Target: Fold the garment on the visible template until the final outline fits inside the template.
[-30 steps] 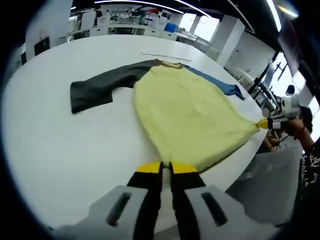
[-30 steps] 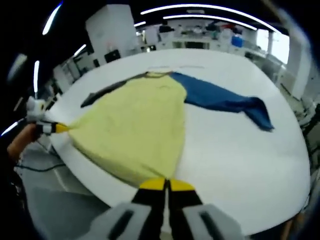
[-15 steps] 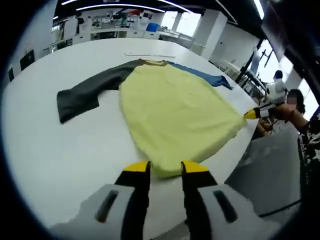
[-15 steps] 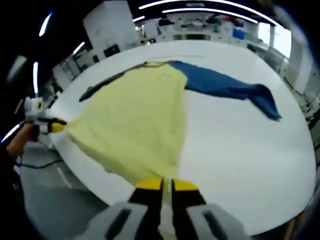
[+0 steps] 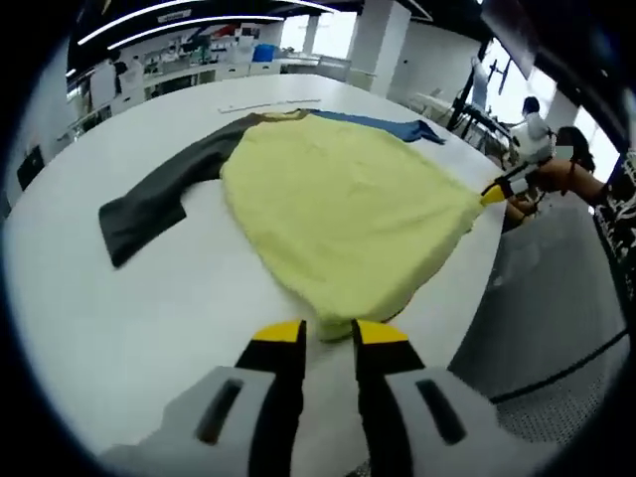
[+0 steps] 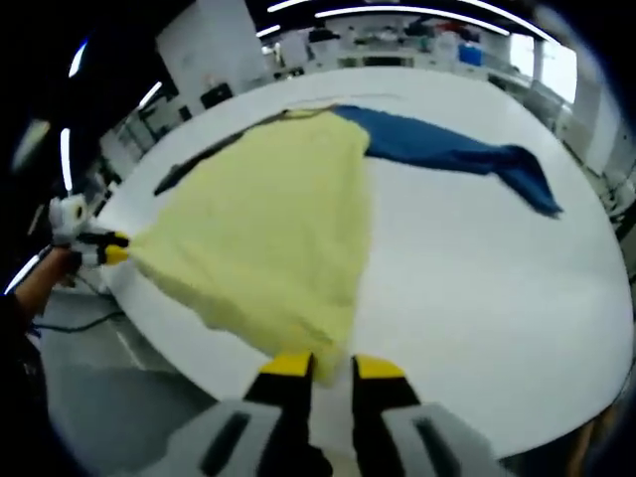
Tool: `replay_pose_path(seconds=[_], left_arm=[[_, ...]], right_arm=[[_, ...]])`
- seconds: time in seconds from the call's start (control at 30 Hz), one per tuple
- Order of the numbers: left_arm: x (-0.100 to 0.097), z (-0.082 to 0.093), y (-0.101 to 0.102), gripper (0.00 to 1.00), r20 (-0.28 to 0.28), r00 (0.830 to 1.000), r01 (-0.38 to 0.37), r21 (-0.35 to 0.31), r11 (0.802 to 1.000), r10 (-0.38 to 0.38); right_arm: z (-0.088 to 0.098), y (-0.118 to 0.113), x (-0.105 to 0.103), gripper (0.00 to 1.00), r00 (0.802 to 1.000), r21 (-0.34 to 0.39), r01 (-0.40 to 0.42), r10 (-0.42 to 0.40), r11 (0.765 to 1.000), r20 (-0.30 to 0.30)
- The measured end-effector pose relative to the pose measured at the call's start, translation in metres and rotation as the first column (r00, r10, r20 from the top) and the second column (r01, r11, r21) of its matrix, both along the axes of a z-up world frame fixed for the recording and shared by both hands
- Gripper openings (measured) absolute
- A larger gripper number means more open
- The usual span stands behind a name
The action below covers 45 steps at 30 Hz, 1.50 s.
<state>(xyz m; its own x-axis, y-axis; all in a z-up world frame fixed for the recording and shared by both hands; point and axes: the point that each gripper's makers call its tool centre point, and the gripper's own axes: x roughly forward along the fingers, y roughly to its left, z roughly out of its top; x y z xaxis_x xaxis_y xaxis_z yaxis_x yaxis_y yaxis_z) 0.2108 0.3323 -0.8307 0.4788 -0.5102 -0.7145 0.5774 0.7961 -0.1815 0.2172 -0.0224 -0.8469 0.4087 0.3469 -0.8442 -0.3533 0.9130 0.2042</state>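
I've just let my right claw [image 6: 322, 366] spread, as my left claw [image 5: 329, 333] already was, so the yellow shirt [image 5: 338, 214] hem lies free on the white tabletop [image 5: 149, 298]; folding hasn't started.

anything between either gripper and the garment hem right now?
Nothing visible. The left gripper has the hem of the yellow garment between its jaws; the right gripper sits at the other hem corner. Only bare white table surrounds the garment.
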Motion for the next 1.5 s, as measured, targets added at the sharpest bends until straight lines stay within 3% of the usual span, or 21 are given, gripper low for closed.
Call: replay_pose_path(seconds=[0.27, 0.4, 0.47, 0.77, 0.87, 0.97, 1.03, 1.3, 1.5], left_arm=[[0.002, 0.000, -0.006, 0.05, -0.002, 1.000, 0.010, -0.046, 0.999, -0.011], [-0.002, -0.001, -0.007, 0.01, -0.002, 1.000, 0.026, -0.020, 0.999, -0.026], [-0.005, 0.003, -0.009, 0.00, -0.019, 1.000, 0.007, -0.051, 0.999, -0.008], [-0.015, 0.011, -0.006, 0.00, -0.102, 0.989, -0.110, -0.061, 0.992, 0.103], [-0.020, 0.011, -0.007, 0.00, -0.189, 0.963, -0.208, -0.064, 0.976, 0.193], [-0.025, 0.005, -0.003, 0.00, -0.309, 0.907, -0.316, -0.052, 0.947, 0.285], [-0.024, 0.001, 0.000, 0.00, -0.339, 0.889, -0.345, -0.051, 0.937, 0.309], [-0.026, -0.009, 0.003, 0.00, -0.328, 0.896, -0.310, 0.022, 0.950, 0.300], [-0.030, -0.014, 0.003, 0.00, -0.296, 0.917, -0.251, 0.099, 0.963, 0.269]], right_arm=[[0.000, 0.000, -0.001, 0.07, 1.000, 0.000, 0.016, -0.016, 1.000, 0.001], [-0.001, 0.003, -0.002, 0.01, 1.000, 0.010, 0.022, -0.022, 1.000, -0.005], [0.000, 0.004, -0.003, 0.00, 1.000, 0.013, 0.027, -0.027, 1.000, -0.006], [0.019, 0.001, -0.001, 0.00, 1.000, 0.024, 0.004, -0.004, 1.000, 0.015], [0.025, 0.003, 0.000, 0.00, 1.000, 0.030, -0.007, 0.006, 1.000, 0.021], [0.023, 0.002, 0.000, 0.00, 1.000, 0.024, -0.015, 0.014, 1.000, 0.017], [0.015, 0.000, -0.002, 0.00, 1.000, 0.013, -0.019, 0.019, 1.000, -0.010], [0.003, -0.002, -0.007, 0.00, 0.999, 0.010, -0.007, 0.008, 1.000, -0.033], [-0.001, -0.002, -0.009, 0.00, 0.999, 0.008, -0.010, 0.011, 1.000, -0.041]])
